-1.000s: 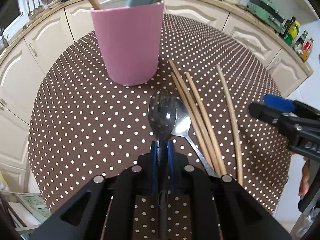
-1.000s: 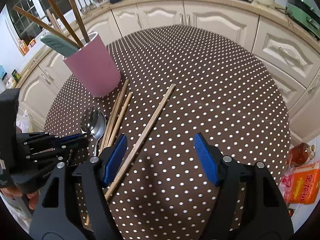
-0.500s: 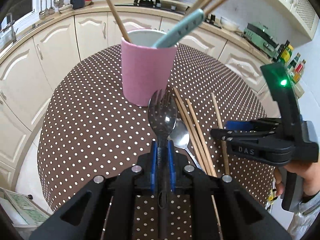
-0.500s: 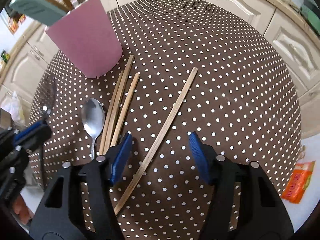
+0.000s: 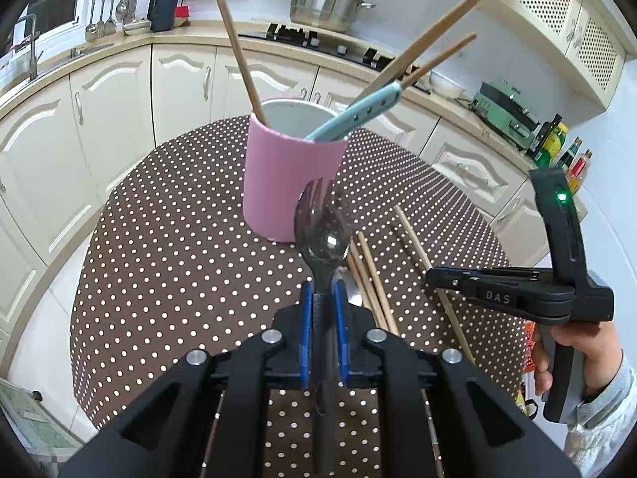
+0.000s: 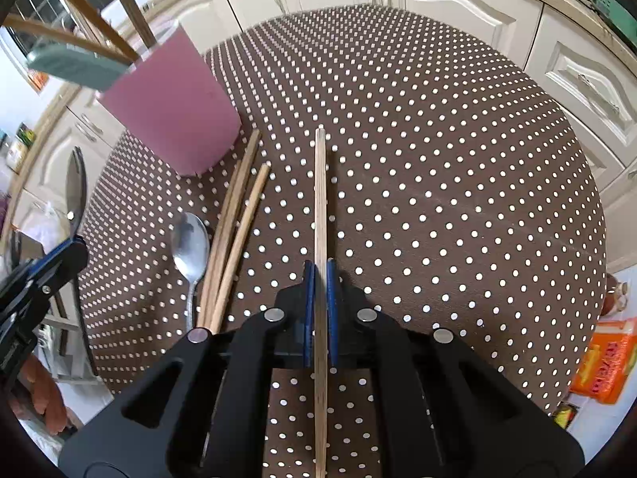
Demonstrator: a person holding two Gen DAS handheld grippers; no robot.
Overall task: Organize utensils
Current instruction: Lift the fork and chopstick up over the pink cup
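Two grippers are clamped on utensils. The right gripper (image 6: 319, 275) pinches a single pale wooden chopstick (image 6: 319, 199) between its blue pads; the stick runs straight ahead of the fingers, and its tail is cut off at the bottom edge. The left gripper (image 5: 322, 298) grips a dark spork (image 5: 322, 231) by the handle, bowl raised ahead of the fingertips. A steel spoon (image 6: 191, 247) and three more chopsticks (image 6: 231, 239) lie just left of the right fingers, probably touching one another. Beyond stands a pink cup (image 5: 290, 183) holding chopsticks and a teal handle, on a brown polka-dot tablecloth (image 6: 438, 159). Cream kitchen cabinets (image 5: 111, 99) ring the room.
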